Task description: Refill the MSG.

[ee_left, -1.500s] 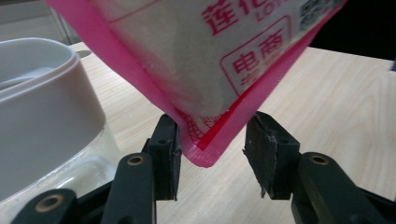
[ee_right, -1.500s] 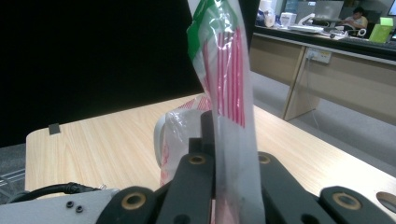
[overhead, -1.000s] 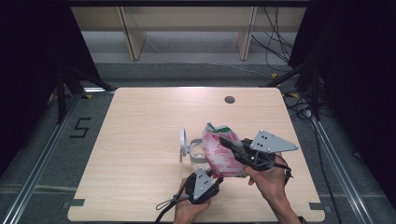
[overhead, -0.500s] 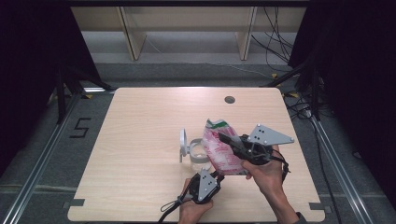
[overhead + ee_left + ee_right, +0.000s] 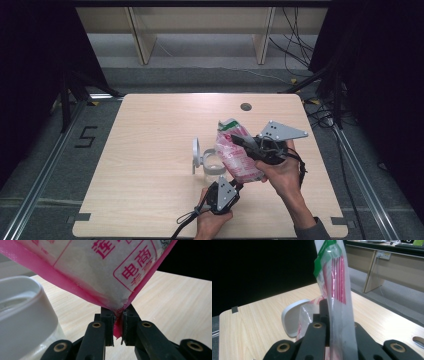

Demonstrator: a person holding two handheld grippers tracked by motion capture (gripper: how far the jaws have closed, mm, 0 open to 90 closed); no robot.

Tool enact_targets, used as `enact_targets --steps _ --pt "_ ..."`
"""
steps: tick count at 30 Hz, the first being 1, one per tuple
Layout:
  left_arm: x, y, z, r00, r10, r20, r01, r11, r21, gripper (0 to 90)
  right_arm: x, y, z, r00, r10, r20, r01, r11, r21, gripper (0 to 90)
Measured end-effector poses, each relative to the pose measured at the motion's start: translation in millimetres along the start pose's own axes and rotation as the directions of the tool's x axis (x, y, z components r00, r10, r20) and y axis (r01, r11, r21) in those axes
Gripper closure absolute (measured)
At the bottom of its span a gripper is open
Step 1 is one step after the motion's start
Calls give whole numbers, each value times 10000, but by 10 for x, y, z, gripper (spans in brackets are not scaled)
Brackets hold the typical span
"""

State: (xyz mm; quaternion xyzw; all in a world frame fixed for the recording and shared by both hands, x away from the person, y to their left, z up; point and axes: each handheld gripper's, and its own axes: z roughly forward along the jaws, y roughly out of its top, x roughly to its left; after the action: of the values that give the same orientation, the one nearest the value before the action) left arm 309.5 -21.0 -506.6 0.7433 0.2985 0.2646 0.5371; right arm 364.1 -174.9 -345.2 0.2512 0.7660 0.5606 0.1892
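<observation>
Table (image 5: pixel 150 150) of pale wood carries a clear container (image 5: pixel 214 167) with white lid (image 5: pixel 196 156) hinged open, apparently empty. Above and just right of it hangs the pink bag (image 5: pixel 235 157) of white granules, long axis tilted. Right gripper (image 5: pixel 240 140) is clamped on its upper edge; left gripper (image 5: pixel 235 186), jaws just closing, pinches the bottom corner, nearer the container.

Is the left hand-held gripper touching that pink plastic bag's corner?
Touching: in the left gripper view, the left hand-held gripper pinches the pink plastic bag by its bottom corner.
</observation>
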Motion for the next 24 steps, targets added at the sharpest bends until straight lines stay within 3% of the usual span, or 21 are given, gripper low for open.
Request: enact_targets --steps 3,5,8,10,14,15,17,19,20,23,24 --pt "-12 29 61 10000 -68 -34 68 9999 -153 817 12 39 1 9999 -64 137 62 9998 163 900" --pt "-35 37 91 9994 70 -329 -74 9999 -112 818 21 57 15 9999 -19 126 16 9997 233 900" --pt "-53 44 149 9997 -152 -210 150 9998 -107 820 28 64 60 9983 -304 500 291 9992 257 900" --pt "-62 47 177 9994 -292 -176 290 9995 -116 820 8 67 85 9976 -509 467 491 9981 377 900" --pt "-81 57 224 9984 -498 -284 491 9985 -220 820 -35 88 123 9986 -435 297 417 9973 611 900" --pt "-92 64 246 9979 -546 -334 537 9982 -274 820 -42 94 134 9977 -489 468 461 9971 599 900" --pt "-96 73 261 9982 -537 -271 532 9984 -187 821 -26 101 147 9984 -218 515 179 9970 751 900" --pt "-117 84 287 9979 -572 -300 564 9981 -267 821 -48 108 171 9981 -494 362 466 9962 741 900" --pt "-126 85 299 9977 -582 -345 571 9978 -339 821 -44 116 168 9970 -584 510 539 9948 862 900" --pt "-136 84 316 9964 -714 -463 688 9961 -548 821 -19 131 158 9973 -568 456 518 9933 1038 900" --pt "-130 82 314 9965 -690 -470 665 9963 -541 822 -15 130 175 9969 -622 475 582 9951 797 900"
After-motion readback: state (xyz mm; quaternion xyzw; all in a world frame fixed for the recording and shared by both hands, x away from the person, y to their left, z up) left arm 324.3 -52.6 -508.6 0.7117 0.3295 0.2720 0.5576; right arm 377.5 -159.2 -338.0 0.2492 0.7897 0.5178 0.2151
